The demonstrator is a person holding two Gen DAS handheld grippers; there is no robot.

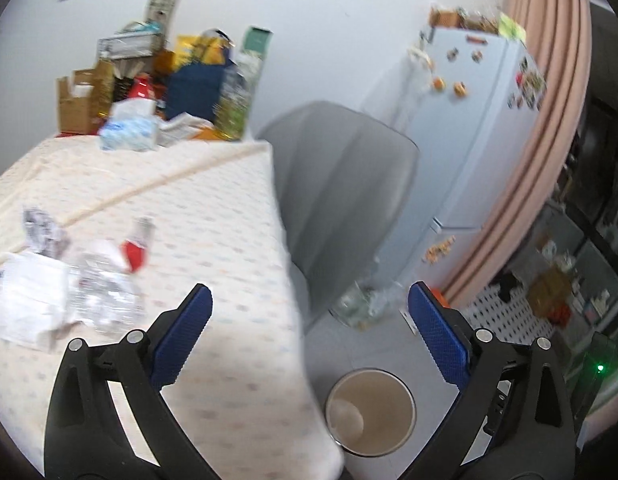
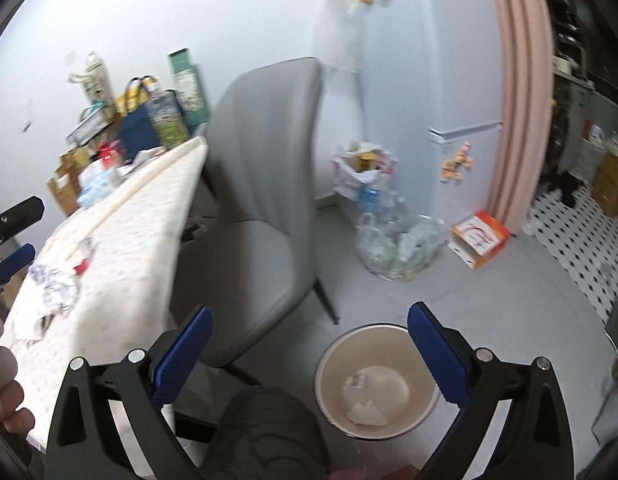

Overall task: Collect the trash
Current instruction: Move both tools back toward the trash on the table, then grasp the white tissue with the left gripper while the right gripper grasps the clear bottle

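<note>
Blue-padded jaws are seen spread wide on both grippers, and nothing is held between either pair. The left gripper (image 1: pixel 309 300) is angled downward over the near corner of the table (image 1: pixel 213 216), with its left finger above the patterned cloth and its right finger above the floor. The right gripper (image 2: pixel 309 312) is tilted down over the floor beside the grey chair (image 2: pixel 261 184), its right finger overlapping the rim of the waste bin (image 2: pixel 329 368).

Trash is gathered in a loose heap on the cloth toward the table's left side: crumpled white paper (image 1: pixel 25 300), a crushed clear wrapper (image 1: pixel 105 292) and a red-and-silver packet (image 1: pixel 137 248). The packet's long axis is seen running away from the camera, red end nearest; blur keeps finer detail from being told.

In the left wrist view the bin (image 1: pixel 371 412) is seen from above, standing upright on the floor just off the table corner, and its inside is shown only dimly. In the right wrist view white crumpled scraps (image 2: pixel 365 412) are shown lying at its bottom. Only that view takes in the left gripper's fingertips (image 2: pixel 17 256) at the left edge, a hand (image 2: pixel 3 388) at the lower left, a dark-clothed knee (image 2: pixel 269 428) and the clear bag of bottles (image 2: pixel 397 240) on the floor. The fridge top (image 1: pixel 477 40) is shown only by the left view.
</note>
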